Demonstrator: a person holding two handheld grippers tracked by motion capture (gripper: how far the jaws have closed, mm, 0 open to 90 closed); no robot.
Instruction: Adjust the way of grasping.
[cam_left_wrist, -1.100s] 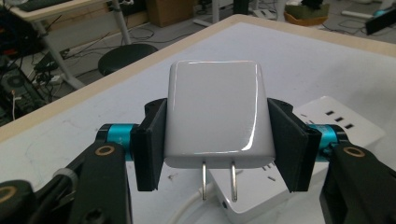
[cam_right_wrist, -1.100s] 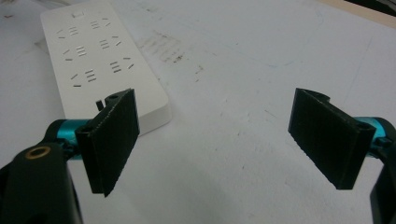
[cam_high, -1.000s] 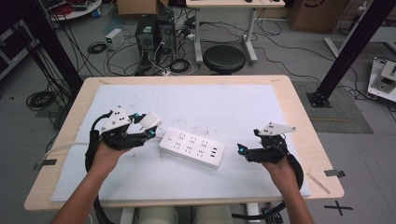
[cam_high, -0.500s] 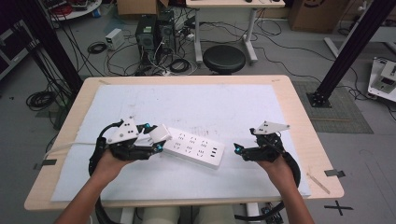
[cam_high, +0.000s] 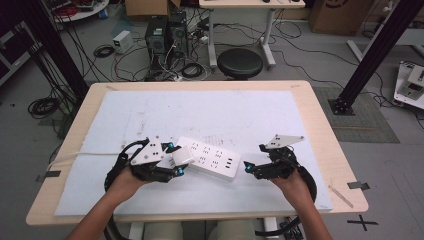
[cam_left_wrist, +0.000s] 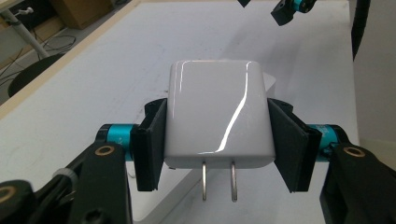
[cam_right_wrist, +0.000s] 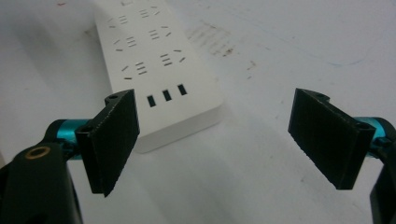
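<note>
White matting (cam_high: 210, 115) covers a wooden table (cam_high: 320, 125); behind the table, a grey floor carries cables, computer cases and a round black stool (cam_high: 240, 62).

Left gripper (cam_high: 172, 160): the jaws are clamped on a white plug adapter (cam_left_wrist: 217, 119). In the left gripper view, one black pad (cam_left_wrist: 152, 144) presses each side face of the adapter. Two metal prongs (cam_left_wrist: 219, 179) project from the adapter's near end, back toward the gripper's camera. In the high view, the adapter (cam_high: 182, 156) sits at the jaw tips, over the near end of a white power strip (cam_high: 210, 157).

Right gripper (cam_high: 248, 168): the jaws stand wide apart with nothing between them. In the right gripper view (cam_right_wrist: 215, 140), the strip (cam_right_wrist: 156, 65) lies ahead of the jaws and toward the left pad (cam_right_wrist: 112, 140). The strip end with three small rectangular ports is nearest to this gripper. Rows of socket slots run away from the jaws along the strip's top face. Bare matting lies below the gap between the pads. In the high view, the jaw tips sit just beside the strip's end, apart from it.

Strip position: flat on the matting, between the two grippers, slightly skewed to the table edge. Faint dark marks show on the matting beyond it.
</note>
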